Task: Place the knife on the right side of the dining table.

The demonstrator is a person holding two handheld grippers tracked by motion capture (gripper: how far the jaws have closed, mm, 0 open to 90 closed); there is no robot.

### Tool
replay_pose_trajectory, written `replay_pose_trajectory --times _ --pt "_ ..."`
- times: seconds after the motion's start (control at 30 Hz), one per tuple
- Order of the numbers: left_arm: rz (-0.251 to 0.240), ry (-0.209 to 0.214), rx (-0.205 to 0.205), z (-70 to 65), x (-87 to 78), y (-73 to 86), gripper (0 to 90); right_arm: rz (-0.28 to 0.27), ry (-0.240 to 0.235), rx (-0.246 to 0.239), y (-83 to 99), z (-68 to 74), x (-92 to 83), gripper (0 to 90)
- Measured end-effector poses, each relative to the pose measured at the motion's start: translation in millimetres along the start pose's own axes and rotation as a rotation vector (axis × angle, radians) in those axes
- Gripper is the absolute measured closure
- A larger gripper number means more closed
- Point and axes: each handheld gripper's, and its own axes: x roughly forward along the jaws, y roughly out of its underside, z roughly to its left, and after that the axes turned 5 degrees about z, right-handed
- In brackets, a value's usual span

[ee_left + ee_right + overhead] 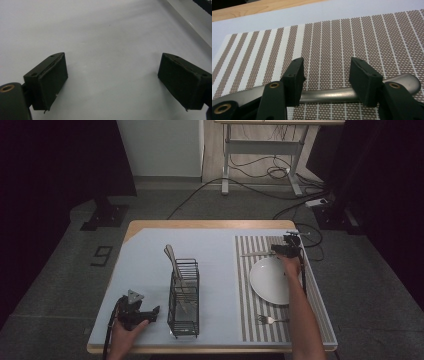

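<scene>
A silver utensil point(254, 253) lies flat on the striped placemat point(247, 295), just beyond the white plate point(272, 280). My right gripper point(281, 251) is low over its right end. In the right gripper view the utensil's handle point(327, 95) runs crosswise under both jaws, on the placemat point(337, 37). My right gripper point(327, 65) is open there, its pads not pressing on the handle. My left gripper point(150, 312) rests at the near left of the table. My left gripper point(112, 65) stands wide open over the bare blue-grey tabletop point(100, 25), with nothing between its jaws.
A black wire cutlery rack point(183, 297) stands in the middle of the table with utensils point(172, 257) sticking up from it. A fork point(270, 320) lies on the placemat near the front edge. The table's right edge runs close beside the plate.
</scene>
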Motion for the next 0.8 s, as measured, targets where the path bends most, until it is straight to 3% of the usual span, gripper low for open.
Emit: replay_pose_trajectory --times 0.8 --pt "0.0 0.0 0.0 0.0 0.0 0.0 8.6 -0.015 -0.004 0.026 2.6 -0.6 -1.1 45.1"
